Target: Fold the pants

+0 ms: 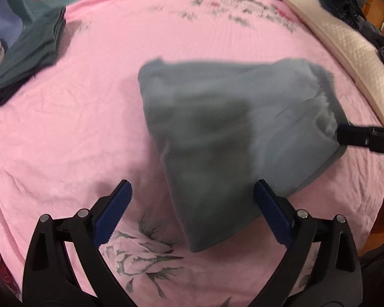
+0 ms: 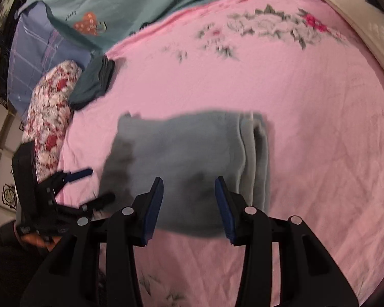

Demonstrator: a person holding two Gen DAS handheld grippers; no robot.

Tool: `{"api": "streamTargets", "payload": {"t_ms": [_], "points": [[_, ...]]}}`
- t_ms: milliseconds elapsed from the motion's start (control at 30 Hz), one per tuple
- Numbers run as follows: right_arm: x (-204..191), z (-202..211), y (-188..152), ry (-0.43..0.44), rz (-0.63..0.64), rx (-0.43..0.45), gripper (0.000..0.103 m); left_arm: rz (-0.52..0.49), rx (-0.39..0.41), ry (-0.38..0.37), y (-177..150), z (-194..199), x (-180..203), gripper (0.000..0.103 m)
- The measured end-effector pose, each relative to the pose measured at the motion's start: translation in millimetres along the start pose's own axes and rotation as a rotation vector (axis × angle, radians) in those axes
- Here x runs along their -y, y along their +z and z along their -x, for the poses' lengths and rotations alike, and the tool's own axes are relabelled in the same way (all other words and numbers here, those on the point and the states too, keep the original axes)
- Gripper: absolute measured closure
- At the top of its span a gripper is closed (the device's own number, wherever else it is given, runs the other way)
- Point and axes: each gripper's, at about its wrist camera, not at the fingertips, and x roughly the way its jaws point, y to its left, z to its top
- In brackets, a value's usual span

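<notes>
Item: grey pants (image 2: 192, 168), folded stack mid pink sheet (image 2: 307, 133). Soft, light, floppy fleece — grab at layered edge. Left gripper (image 1: 192, 202) & right gripper (image 2: 189, 194): both spread, empty.

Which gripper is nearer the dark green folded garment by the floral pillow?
Left. The left gripper sits open at the grey pants' left edge, nearer the dark green folded garment; the right gripper hovers open over the pants' near edge.

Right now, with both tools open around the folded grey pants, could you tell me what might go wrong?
1. The grey pants show loose layered edges on one side; nudging them could spread the fold.
2. The left tool and right tool sit close, so they could collide.
</notes>
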Motion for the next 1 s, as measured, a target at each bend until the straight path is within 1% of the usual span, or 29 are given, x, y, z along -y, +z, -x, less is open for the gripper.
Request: {"api": "streamTargets", "payload": {"t_ms": [33,67,100,133,200,233,267,333,400,500,567,667,767,900,967,1000], "points": [[6.6,-8.9,-9.7,-0.018,-0.017,-0.045,0.066,0.008,-0.020,-0.006,-3.2,-6.2,-1.6,0.004],[15.5,-18.1,-18.0,-0.030,-0.043,-0.083,0.073,0.025,-0.021,-0.024,-4.9,-8.4,-5.3,0.004],[21.3,-17.5,-24.6,-0.022,-0.050,-0.048,0.073,0.036,-0.018,-0.029,-4.0,-6.1,-7.8,0.004],[22.6,-16.3,-25.9,-0.011,-0.059,-0.047,0.073,0.034,-0.016,-0.025,-2.6,-2.1,-9.5,0.004],[21.7,-9.6,-22.5,0.008,-0.088,-0.055,0.066,0.015,0.029,-0.003,4.2,10.9,-13.4,0.004],[19.2,-3.5,-20.0,0.023,-0.094,-0.049,0.060,0.008,0.053,0.006,8.5,17.3,-15.9,0.004],[16.5,4.3,-17.2,0.022,-0.086,-0.024,0.058,0.009,0.075,0.015,15.4,22.5,-20.8,0.004],[12.2,20.9,-10.0,-0.022,-0.053,0.039,0.053,0.040,0.097,0.022,29.8,25.9,-32.2,0.004],[12.9,32.2,1.3,-0.072,-0.032,0.085,0.052,0.096,0.112,0.013,46.3,23.9,-47.3,0.004],[17.8,29.1,19.7,-0.115,-0.010,0.102,0.052,0.150,0.107,0.013,68.0,10.7,-60.1,0.004],[21.2,23.5,29.6,-0.136,0.012,0.092,0.052,0.179,0.091,-0.002,78.2,0.4,-65.5,0.005],[27.5,12.9,42.5,-0.128,0.041,0.068,0.052,0.197,0.060,-0.028,85.9,-14.7,-65.1,0.005],[33.4,-1.0,52.2,-0.130,0.071,0.020,0.052,0.196,0.042,-0.050,91.6,-23.6,-62.0,0.005],[38.4,-18.2,58.8,-0.128,0.096,-0.032,0.052,0.188,0.021,-0.107,97.8,-35.2,-60.1,0.005],[40.8,-26.8,61.1,-0.108,0.114,-0.055,0.052,0.185,0.010,-0.121,100.0,-43.2,-60.3,0.005],[43.1,-31.7,62.4,-0.098,0.120,-0.067,0.052,0.181,0.023,-0.123,101.4,-43.8,-60.0,0.005]]}}
